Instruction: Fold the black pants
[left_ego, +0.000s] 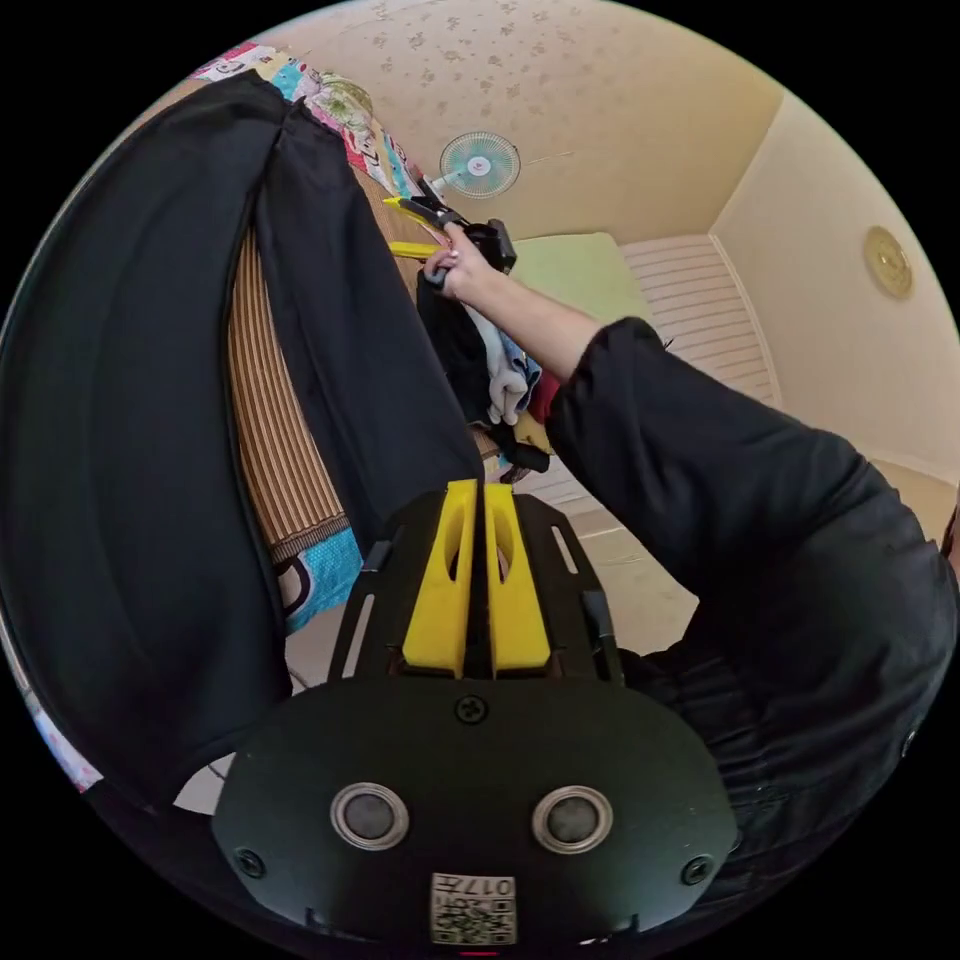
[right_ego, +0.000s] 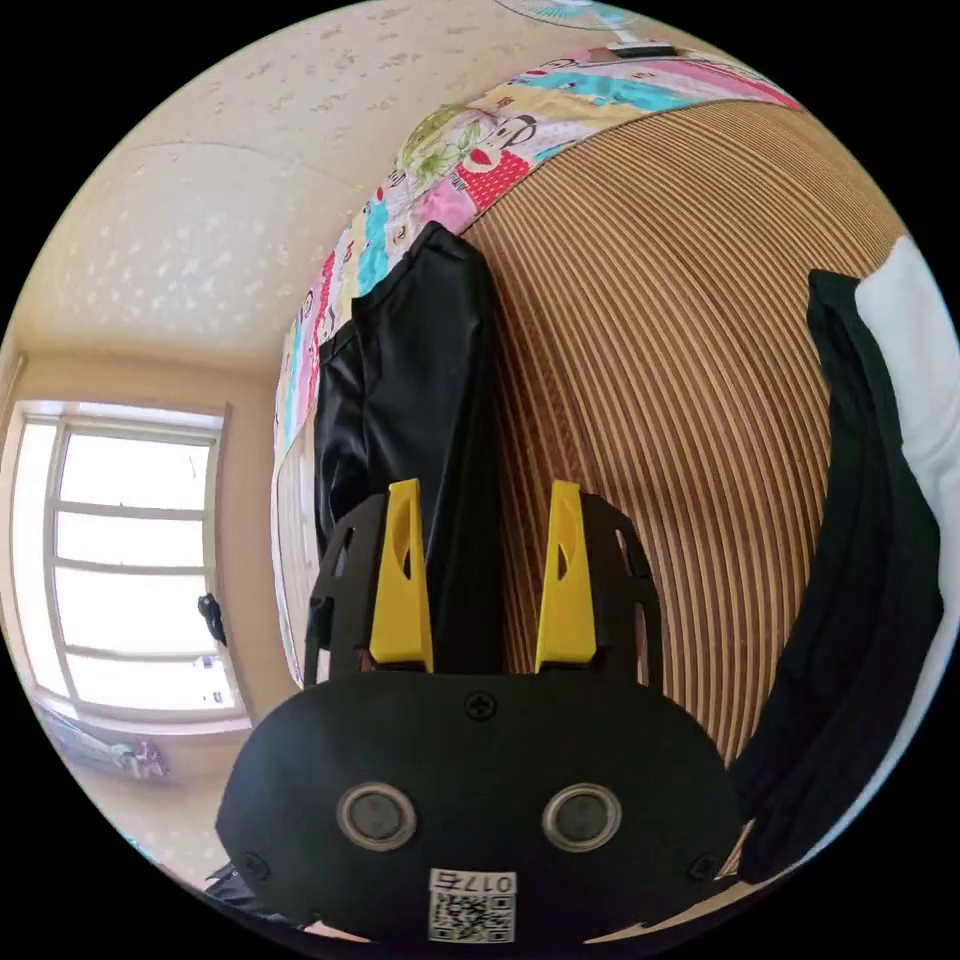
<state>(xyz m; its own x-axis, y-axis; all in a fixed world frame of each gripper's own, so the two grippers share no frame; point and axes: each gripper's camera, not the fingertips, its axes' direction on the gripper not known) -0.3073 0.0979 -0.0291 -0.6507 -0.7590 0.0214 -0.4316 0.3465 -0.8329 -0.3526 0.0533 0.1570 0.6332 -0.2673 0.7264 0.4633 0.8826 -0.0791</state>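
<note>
Black pants (left_ego: 130, 400) lie spread over a striped mat (right_ego: 680, 400).
Left tool (left_ego: 478, 490) looks pressed closed at lower centre, right tool (right_ego: 483, 500) wide open; a loose pinch could let cloth slip.

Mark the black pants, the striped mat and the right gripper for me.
black pants (left_ego: 130, 420): left gripper view, on the broad leg panel.
striped mat (right_ego: 680, 350): right gripper view, on bare mat beside the pants.
right gripper (right_ego: 485, 500): right gripper view, midway between its yellow fingertips, over the pants.
</note>
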